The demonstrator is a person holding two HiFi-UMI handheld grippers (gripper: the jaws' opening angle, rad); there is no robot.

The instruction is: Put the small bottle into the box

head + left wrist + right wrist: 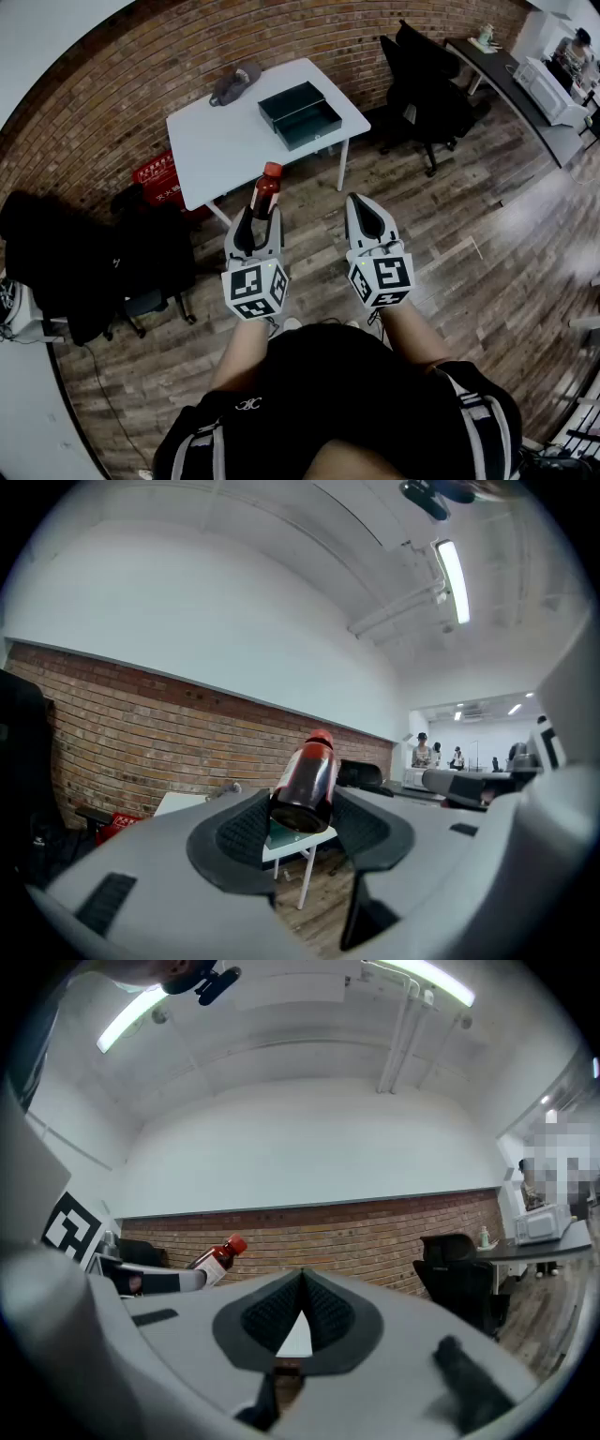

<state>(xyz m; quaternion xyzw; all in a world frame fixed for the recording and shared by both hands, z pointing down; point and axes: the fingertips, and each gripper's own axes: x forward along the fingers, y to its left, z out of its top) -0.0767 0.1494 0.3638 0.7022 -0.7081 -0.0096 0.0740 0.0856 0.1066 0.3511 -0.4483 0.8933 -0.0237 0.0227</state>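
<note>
A small bottle (266, 190) of dark red liquid with a red cap sticks up, tilted, from my left gripper (265, 221), which is shut on its lower body. In the left gripper view the bottle (307, 778) sits between the two dark pads (246, 829). Ahead stands a white table (220, 141) bearing the open dark teal box (300, 114). My right gripper (367, 221) hovers beside the left one over the wooden floor, shut and empty; in the right gripper view its tips (302, 1283) meet. That view also shows the bottle (217, 1258) at left.
A grey cap (234, 84) lies on the table's far side. A red crate (157, 178) sits under the table by the brick wall. Black office chairs (427, 89) stand to the right, a dark-draped chair (103, 262) to the left, and a long desk (525, 84) at far right.
</note>
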